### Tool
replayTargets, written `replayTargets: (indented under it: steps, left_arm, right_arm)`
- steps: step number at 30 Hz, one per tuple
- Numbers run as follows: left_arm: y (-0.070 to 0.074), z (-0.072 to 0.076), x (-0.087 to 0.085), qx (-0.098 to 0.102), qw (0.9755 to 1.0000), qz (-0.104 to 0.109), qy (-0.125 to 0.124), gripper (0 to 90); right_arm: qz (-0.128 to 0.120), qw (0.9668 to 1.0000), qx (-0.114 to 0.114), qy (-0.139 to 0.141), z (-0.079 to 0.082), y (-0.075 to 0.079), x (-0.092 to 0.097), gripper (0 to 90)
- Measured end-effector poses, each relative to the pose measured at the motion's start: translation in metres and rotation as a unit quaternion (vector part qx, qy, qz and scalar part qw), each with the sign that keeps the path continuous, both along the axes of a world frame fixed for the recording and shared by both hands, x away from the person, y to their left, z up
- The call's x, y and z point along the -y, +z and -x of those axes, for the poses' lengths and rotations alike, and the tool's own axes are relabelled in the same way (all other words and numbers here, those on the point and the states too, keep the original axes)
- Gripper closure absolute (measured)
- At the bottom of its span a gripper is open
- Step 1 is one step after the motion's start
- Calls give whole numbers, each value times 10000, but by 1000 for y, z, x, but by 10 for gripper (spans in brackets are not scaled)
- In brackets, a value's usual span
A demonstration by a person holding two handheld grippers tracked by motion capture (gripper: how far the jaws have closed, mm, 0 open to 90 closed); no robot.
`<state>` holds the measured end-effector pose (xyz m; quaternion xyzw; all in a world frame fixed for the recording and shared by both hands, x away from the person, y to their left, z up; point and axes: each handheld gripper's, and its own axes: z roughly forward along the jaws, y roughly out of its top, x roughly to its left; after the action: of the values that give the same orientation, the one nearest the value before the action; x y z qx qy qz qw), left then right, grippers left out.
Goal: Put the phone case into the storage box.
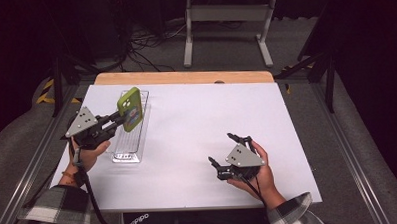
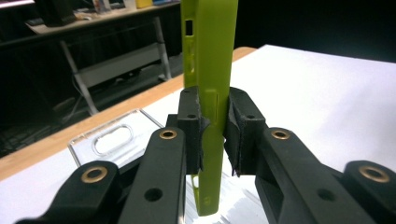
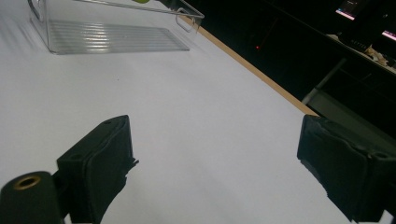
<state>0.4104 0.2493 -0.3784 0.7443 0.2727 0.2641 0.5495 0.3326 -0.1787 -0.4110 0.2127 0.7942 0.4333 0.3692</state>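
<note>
My left gripper (image 1: 120,118) is shut on a lime-green phone case (image 1: 130,109) and holds it on edge above the clear plastic tray (image 1: 128,144) at the left of the white table. In the left gripper view the case (image 2: 212,70) stands upright, pinched between the two black pads (image 2: 191,126), with the tray (image 2: 112,140) below and behind it. My right gripper (image 1: 224,150) rests low at the table's front right, jaws wide apart with nothing between them. In the right gripper view its pads (image 3: 98,163) frame bare white table, with the tray (image 3: 107,35) farther off.
The white sheet (image 1: 202,127) covers a wooden tabletop whose far edge (image 1: 185,77) shows. A white metal frame (image 1: 228,26) and cables lie on the floor beyond. Rails run along both sides of the table.
</note>
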Motion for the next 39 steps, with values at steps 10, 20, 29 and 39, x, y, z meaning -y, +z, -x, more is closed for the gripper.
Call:
replayTargets:
  steps: [10,20,29,39]
  left_arm:
    - [-15,-23,0,-270,9996,-41,97,776]
    - [-25,-55,0,-491,9984,-264,-2,776]
    - [-34,-76,-4,-628,9974,-359,-73,775]
    - [-38,-89,-7,-631,9955,-665,247,770]
  right_arm:
    - [144,9998,-104,25,-2,-5,-4,110]
    - [337,9990,-283,63,-5,-12,-9,111]
    - [469,9980,-413,74,-9,-17,-13,111]
    - [547,9971,-529,49,-13,-21,-16,111]
